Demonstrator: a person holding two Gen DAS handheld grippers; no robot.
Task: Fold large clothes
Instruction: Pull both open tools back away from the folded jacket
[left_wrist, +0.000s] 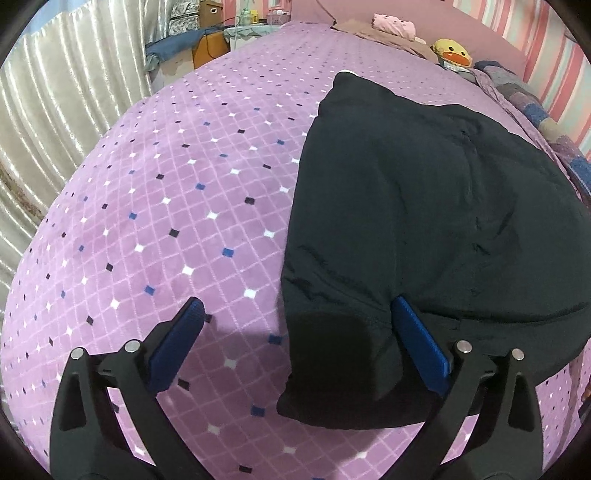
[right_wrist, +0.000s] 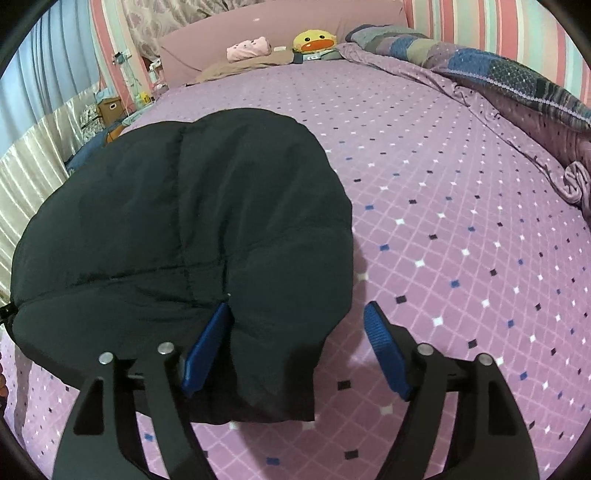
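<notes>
Since the black padded jacket (left_wrist: 424, 206) looked puffy, light and slippery, I'd grab its near corners; left tool (left_wrist: 299, 347) and right tool (right_wrist: 295, 347) both gaped, unclamped.

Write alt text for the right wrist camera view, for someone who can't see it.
The open right gripper straddles the near corner of a puffy black jacket lying on a purple diamond-patterned bedspread. Its left pad rests against the fabric; the right pad stands clear. A yellow duck plush sits at the headboard.
</notes>
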